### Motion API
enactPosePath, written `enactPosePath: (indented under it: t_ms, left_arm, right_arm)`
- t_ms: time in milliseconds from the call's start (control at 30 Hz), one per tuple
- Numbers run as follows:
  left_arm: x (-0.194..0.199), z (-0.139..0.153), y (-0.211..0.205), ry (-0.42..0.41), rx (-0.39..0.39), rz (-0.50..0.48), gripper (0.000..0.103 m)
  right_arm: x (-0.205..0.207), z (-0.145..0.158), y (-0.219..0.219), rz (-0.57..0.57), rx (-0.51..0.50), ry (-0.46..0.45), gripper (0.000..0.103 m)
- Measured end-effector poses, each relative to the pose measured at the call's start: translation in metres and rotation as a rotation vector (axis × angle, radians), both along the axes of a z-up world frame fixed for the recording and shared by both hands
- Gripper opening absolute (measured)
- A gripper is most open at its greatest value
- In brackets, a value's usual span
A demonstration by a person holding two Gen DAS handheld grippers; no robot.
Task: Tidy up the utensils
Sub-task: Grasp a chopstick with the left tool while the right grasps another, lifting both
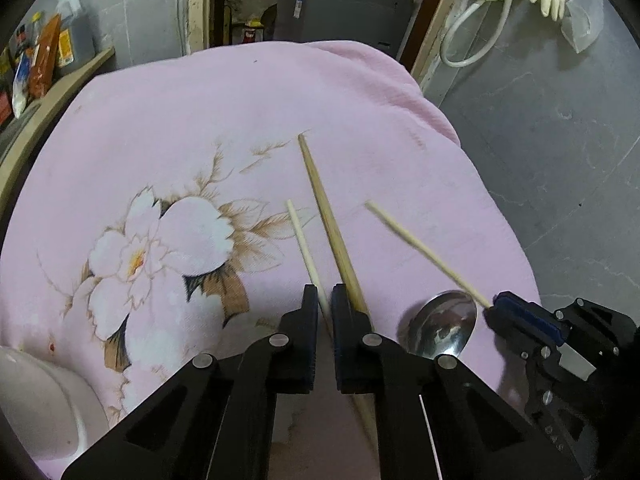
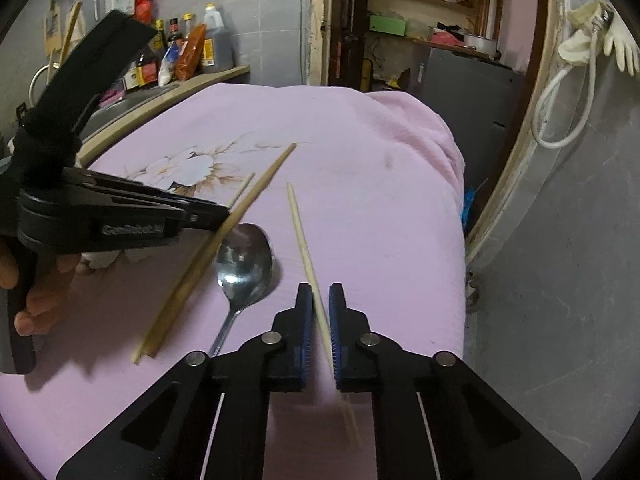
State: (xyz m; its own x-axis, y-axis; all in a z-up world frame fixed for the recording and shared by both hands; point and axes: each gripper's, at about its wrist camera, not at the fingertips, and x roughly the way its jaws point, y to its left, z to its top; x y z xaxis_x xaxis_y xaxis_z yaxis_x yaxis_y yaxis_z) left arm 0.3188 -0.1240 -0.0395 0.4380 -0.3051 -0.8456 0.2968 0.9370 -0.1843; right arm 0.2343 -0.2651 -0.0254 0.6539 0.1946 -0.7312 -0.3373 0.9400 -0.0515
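On the pink flowered cloth (image 1: 280,100) lie a metal spoon (image 1: 440,326) and a darker thick chopstick (image 1: 328,220). My left gripper (image 1: 325,292) is closed around a pale thin chopstick (image 1: 302,240), with the thick chopstick just right of its right finger. My right gripper (image 2: 320,292) is shut on another pale chopstick (image 2: 304,240) and holds it tilted above the cloth; it also shows in the left wrist view (image 1: 424,252). In the right wrist view the spoon (image 2: 244,264) lies left of my fingers, beside the thick chopstick (image 2: 208,256) and the left gripper (image 2: 216,212).
A white bowl (image 1: 44,404) sits at the cloth's near left edge. Bottles and packets (image 2: 180,52) stand on a counter at the back left. The cloth's right edge (image 2: 460,240) drops to a grey floor. Gloves and a hose (image 2: 580,60) hang on the right wall.
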Motion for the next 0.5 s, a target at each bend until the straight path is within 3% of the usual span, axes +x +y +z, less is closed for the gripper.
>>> enactPosePath:
  t_ms: [233,500]
  left_arm:
    - [-0.011,0.003,0.018,0.039,0.029,0.022,0.003]
    - [-0.013,0.003,0.026,0.068,0.014,-0.008,0.004]
  right_arm:
    - [0.009,0.0,0.001,0.007,-0.018,0.021,0.005]
    - [0.074,-0.004,0.001,0.049,0.046,0.152,0.007]
